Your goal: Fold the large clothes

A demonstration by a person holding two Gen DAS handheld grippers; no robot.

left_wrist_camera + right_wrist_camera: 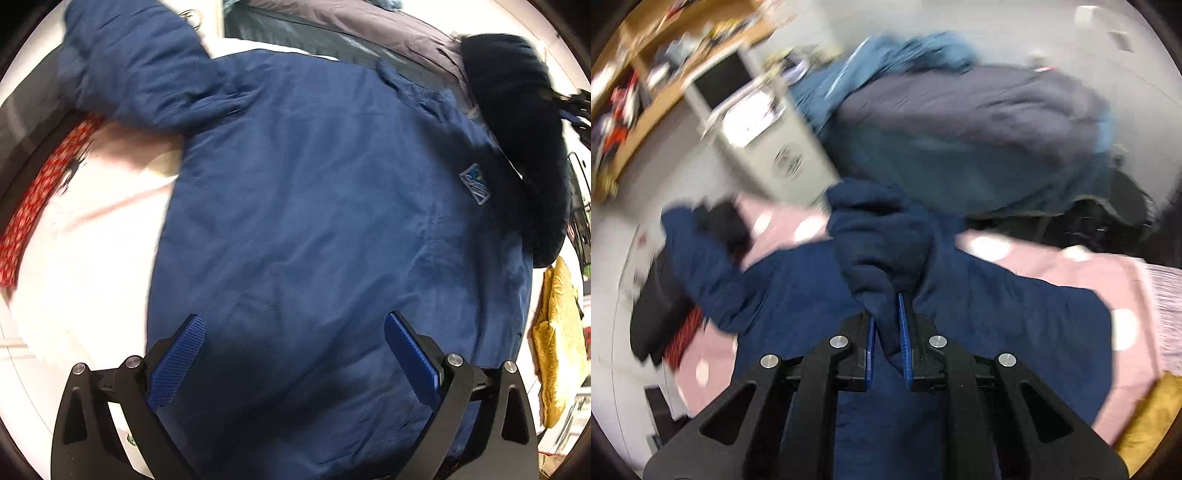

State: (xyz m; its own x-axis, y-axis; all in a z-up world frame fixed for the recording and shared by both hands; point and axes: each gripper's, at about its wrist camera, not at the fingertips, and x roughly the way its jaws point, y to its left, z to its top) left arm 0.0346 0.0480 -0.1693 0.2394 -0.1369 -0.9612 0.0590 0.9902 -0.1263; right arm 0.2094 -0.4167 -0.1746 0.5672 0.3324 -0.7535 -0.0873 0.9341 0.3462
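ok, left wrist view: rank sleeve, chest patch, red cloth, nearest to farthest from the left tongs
1. chest patch, up and right of the open left tongs, on the blue jacket.
2. red cloth, far left edge.
3. sleeve, top left.

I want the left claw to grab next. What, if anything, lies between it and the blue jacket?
Nothing visible. The left claw is open right above the blue jacket, with only bare fabric between its pads. The right claw is shut on a bunched part of the jacket.
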